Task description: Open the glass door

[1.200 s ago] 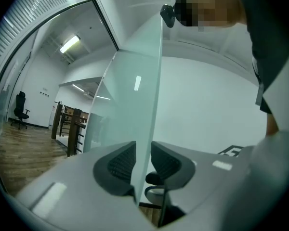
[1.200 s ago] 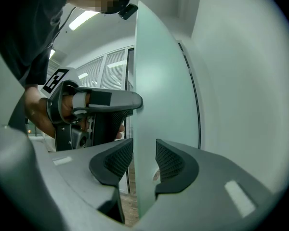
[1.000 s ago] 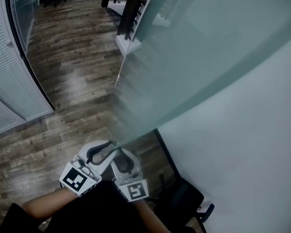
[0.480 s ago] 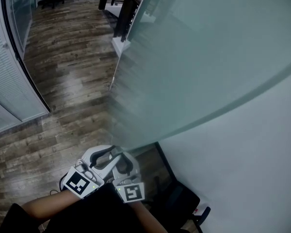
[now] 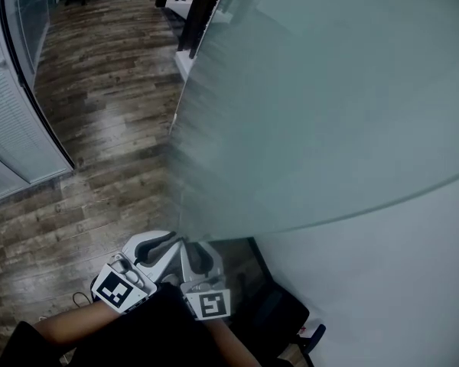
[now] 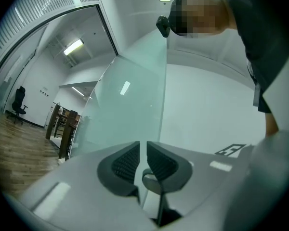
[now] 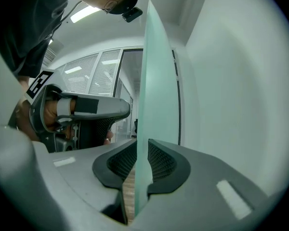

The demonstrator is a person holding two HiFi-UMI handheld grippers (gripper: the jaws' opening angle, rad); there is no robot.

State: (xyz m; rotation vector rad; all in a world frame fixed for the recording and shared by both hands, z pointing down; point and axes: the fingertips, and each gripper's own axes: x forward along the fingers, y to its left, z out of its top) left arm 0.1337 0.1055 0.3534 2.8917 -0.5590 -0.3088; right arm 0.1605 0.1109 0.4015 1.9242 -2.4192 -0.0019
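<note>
Clamped just now by the right gripper (image 7: 142, 152) across its free edge: the glass door (image 5: 314, 113), beside the white wall (image 5: 402, 281). Barely parted and empty, the left gripper (image 6: 143, 152). Probably heavy, stiff, slick, breakable; best swung slowly by that edge.

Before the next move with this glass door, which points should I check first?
1. Right gripper clamps the edge of the glass door: ok; its jaws have just been closing, pads on both faces.
2. Left gripper holds the door: not ok; jaws slightly apart, nothing between.
3. Left gripper touches the glass: cannot tell.
4. Black chair by the wall blocks the swing: cannot tell.
</note>
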